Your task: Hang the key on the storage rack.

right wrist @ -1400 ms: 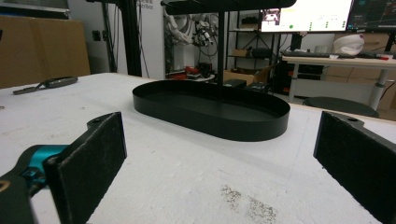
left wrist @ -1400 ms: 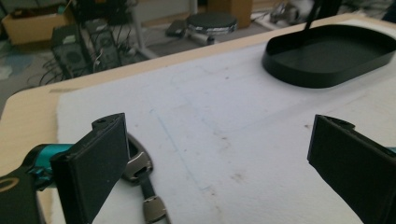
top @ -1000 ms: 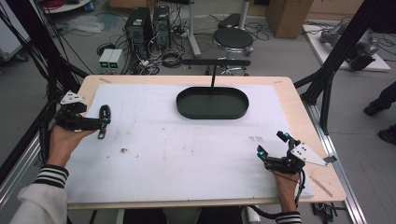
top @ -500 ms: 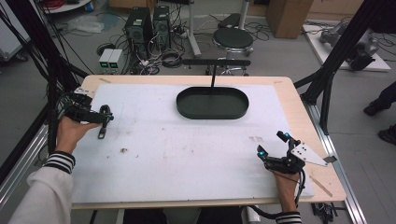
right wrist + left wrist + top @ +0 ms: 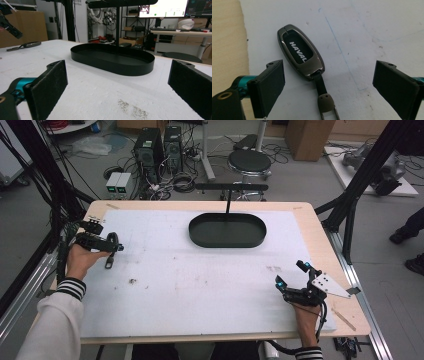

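Since the earlier frames, the left gripper [image 5: 111, 245] has been carried from the left table edge forward and turned down over the key fob [image 5: 300, 51], while the right gripper [image 5: 291, 277] has remained where it was near the front right corner. The fob is seen lying flat on the white table cover [image 5: 200, 280] close to its left edge, logo up, with its strap and metal clip [image 5: 325, 101] trailing toward the camera in the left gripper view. The left gripper's jaws are spread wide to either side of the fob, neither touching it. The right gripper's jaws are likewise spread, nothing between them, and are pointed toward the black oval tray [image 5: 227, 231] at the far middle of the table. The tray is observed to be empty. Progress is judged early: the approach is made, but the fob is not yet grasped, and lifting and, presumably, placement in the tray are left.
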{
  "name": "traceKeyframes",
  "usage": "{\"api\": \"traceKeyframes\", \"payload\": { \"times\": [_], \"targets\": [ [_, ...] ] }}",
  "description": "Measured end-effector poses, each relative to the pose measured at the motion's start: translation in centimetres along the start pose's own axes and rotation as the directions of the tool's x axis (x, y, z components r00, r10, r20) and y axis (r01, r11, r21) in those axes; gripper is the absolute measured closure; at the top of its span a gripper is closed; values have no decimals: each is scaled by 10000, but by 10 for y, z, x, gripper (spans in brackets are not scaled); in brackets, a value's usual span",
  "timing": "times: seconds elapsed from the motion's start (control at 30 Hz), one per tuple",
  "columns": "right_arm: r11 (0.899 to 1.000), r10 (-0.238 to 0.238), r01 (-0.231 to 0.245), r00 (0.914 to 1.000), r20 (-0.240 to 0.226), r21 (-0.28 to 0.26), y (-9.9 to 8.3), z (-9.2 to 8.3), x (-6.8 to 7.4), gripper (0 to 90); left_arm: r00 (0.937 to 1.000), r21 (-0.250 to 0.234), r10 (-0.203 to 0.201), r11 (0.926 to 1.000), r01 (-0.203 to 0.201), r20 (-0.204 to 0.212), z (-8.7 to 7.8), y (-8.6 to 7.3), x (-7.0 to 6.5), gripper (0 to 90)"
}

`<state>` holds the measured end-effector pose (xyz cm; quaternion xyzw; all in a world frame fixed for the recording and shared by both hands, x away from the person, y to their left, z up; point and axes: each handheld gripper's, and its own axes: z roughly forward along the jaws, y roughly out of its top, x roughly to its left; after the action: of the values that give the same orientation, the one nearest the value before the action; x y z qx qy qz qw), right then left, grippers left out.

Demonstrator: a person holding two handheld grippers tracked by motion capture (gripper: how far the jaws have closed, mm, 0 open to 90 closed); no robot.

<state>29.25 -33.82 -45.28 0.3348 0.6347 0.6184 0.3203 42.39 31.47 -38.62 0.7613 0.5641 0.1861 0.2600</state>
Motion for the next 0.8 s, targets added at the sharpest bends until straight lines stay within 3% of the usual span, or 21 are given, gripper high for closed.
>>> {"api": "traceKeyframes", "payload": {
  "times": [0.43,0.57,0.8],
  "targets": [
    [10000,89,-89,10000,7,8,0,0,0,14,9992,936,-392,9948,392,-19,15,-2,3,233],
    [9999,103,-103,9999,9,14,0,0,0,14,9988,1117,-489,9926,479,57,18,-2,3,308],
    [9999,104,-104,9999,6,24,0,0,0,14,9956,1696,-922,9811,935,-156,23,-2,3,388]
  ]
}}
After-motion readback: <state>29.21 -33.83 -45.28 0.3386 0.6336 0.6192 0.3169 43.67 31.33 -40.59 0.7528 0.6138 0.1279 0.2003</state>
